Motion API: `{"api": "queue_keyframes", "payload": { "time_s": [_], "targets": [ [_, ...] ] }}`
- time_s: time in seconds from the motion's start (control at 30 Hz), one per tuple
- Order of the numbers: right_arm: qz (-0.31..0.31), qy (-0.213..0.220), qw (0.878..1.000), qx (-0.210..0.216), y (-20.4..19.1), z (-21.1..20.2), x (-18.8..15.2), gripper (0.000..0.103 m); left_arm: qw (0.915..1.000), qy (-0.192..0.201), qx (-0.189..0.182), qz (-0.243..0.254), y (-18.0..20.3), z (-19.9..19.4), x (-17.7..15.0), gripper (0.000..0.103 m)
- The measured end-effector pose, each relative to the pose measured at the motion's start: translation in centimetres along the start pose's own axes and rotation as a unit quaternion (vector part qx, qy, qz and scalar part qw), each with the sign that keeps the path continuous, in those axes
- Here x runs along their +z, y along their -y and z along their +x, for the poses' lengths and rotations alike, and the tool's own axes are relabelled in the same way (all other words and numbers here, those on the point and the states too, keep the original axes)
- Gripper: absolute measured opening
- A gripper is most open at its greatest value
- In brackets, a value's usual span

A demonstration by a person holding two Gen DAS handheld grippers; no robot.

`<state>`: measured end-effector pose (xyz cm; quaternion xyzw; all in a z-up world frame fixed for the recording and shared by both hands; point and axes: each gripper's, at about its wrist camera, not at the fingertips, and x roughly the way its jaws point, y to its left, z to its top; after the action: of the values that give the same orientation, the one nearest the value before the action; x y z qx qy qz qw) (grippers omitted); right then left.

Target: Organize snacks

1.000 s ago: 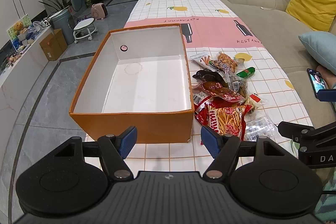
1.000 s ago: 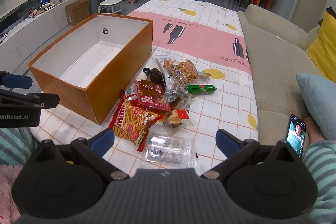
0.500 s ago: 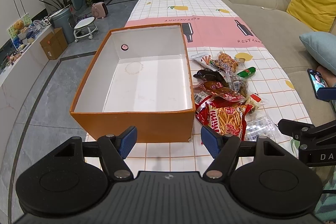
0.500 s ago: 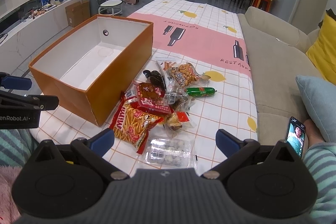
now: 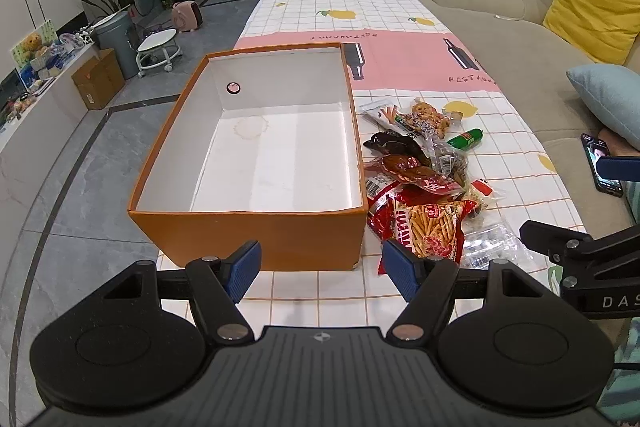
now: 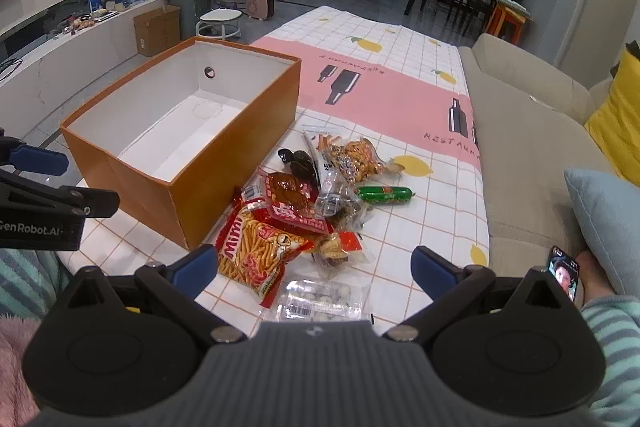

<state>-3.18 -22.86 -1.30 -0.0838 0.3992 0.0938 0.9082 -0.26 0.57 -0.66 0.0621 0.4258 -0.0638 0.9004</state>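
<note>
An orange box (image 5: 256, 239) (image 6: 216, 163) with a white inside stands on the table with nothing in it. To its right lies a pile of snacks: a red bag of potato sticks (image 5: 428, 227) (image 6: 260, 251), a dark red packet (image 6: 292, 199), a green sausage (image 5: 466, 139) (image 6: 384, 195), a clear pack of white pieces (image 6: 320, 301) and several more. My left gripper (image 5: 320, 267) is open in front of the box's near wall, holding nothing. Above the clear pack hangs my right gripper (image 6: 316, 269), open and holding nothing.
The table wears a checked cloth with a pink band (image 5: 400, 51). A beige sofa (image 6: 528, 131) with a yellow cushion (image 5: 592, 7) and a blue one (image 6: 608, 219) runs along the right. A phone (image 6: 564, 273) lies by a person's striped sleeve. Grey floor drops off on the left.
The right wrist view has shifted slightly, so the snacks sit a little higher and farther in it. The left gripper and the objects have not moved.
</note>
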Motion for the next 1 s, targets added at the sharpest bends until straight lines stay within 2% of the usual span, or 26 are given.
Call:
{"api": "queue_keyframes", "payload": {
  "time_s": [0.37,0.5,0.6,0.77,0.87,0.93,1.0],
  "targets": [
    [-0.013,0.011,1.000,0.000,-0.3,0.2,0.1,0.099,0.9998,-0.008,-0.019,-0.009,0.0,0.2,0.0,0.079],
    [-0.034,0.063,0.997,0.013,0.1,0.2,-0.9,0.099,0.9987,-0.016,-0.042,-0.021,0.1,0.8,0.2,0.074],
    [-0.049,0.073,0.996,0.006,0.7,1.1,-1.8,0.099,0.9970,-0.028,-0.070,-0.020,0.6,1.5,0.2,0.068],
    [-0.019,0.041,0.999,0.023,2.7,3.8,-3.2,0.098,0.9915,-0.051,-0.117,-0.024,2.0,3.3,0.1,0.068],
    [-0.007,0.011,1.000,0.027,3.3,5.6,-4.0,0.085,0.9889,-0.059,-0.134,-0.024,3.0,4.4,0.3,0.069],
    [-0.013,-0.011,0.999,0.028,3.4,7.0,-4.4,0.084,0.9879,-0.066,-0.138,-0.026,3.6,5.1,0.7,0.069],
    [-0.015,-0.033,0.999,0.031,3.5,8.3,-4.8,0.084,0.9868,-0.071,-0.142,-0.034,4.1,5.8,1.1,0.077]
  ]
}}
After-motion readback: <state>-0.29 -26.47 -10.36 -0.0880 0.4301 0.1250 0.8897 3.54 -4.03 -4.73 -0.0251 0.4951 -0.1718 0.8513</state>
